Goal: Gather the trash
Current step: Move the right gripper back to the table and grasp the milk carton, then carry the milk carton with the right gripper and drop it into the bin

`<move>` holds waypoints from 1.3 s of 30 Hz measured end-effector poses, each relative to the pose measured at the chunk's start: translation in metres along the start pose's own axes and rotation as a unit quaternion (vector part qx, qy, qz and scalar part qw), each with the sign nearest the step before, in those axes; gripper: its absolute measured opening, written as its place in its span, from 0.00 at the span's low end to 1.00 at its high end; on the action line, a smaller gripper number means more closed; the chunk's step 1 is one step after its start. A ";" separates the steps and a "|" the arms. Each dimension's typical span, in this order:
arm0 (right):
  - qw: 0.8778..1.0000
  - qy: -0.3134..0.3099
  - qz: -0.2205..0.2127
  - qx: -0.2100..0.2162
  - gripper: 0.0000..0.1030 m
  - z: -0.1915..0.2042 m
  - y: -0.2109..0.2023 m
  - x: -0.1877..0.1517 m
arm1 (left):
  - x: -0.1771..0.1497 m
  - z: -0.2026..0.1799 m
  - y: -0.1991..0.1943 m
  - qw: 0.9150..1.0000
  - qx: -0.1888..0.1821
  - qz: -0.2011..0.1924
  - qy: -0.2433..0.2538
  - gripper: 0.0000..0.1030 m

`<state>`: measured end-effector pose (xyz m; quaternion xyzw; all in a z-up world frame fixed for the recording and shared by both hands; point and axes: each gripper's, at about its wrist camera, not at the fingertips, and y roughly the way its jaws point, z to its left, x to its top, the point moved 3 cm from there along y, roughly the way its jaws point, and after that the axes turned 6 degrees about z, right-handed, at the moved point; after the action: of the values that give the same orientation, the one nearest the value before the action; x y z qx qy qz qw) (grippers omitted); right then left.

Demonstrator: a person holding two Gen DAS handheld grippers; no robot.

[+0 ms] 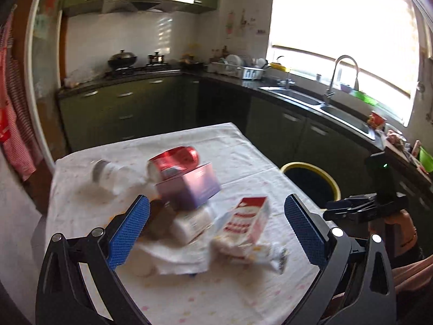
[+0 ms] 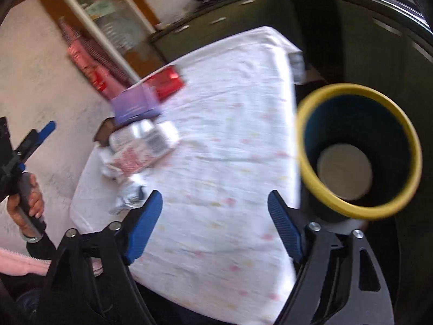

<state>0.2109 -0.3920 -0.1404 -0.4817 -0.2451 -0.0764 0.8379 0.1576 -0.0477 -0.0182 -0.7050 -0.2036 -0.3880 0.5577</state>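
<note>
Both your left gripper (image 1: pixel 216 226) and right gripper (image 2: pixel 215 223) hang spread and empty. The trash pile (image 1: pixel 189 203) sits loosely stacked on the table (image 1: pixel 243 292); nudge the purple box (image 1: pixel 189 187) and the red can (image 1: pixel 173 162), blurred here, probably rolls away from the bin (image 2: pixel 360 149).
</note>
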 end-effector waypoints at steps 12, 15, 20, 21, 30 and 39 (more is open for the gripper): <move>0.998 -0.023 0.052 0.035 0.82 0.050 0.052 0.053 | -0.037 0.036 0.010 0.999 0.005 0.022 -0.038 0.95; 0.993 0.052 0.076 0.077 0.81 0.041 0.067 0.058 | -0.041 0.041 0.012 0.999 0.002 0.023 -0.046 0.95; 0.987 0.099 0.090 0.095 0.80 0.046 0.082 0.054 | -0.044 0.047 0.013 0.998 0.000 0.024 -0.052 0.95; 0.987 0.101 0.090 0.092 0.78 0.047 0.084 0.053 | -0.044 0.047 0.014 0.998 -0.001 0.024 -0.052 0.95; 0.984 0.115 0.087 0.100 0.67 0.064 0.104 0.058 | -0.049 0.042 0.016 0.999 0.002 0.028 -0.045 0.95; 0.990 0.102 0.052 0.088 0.35 0.069 0.097 0.073 | -0.051 0.041 0.012 0.999 0.004 0.023 -0.044 0.95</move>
<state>0.2865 -0.2748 -0.1513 -0.4081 -0.1392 -0.0598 0.9003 0.1479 -0.0047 -0.0679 -0.7236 -0.2131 -0.3430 0.5598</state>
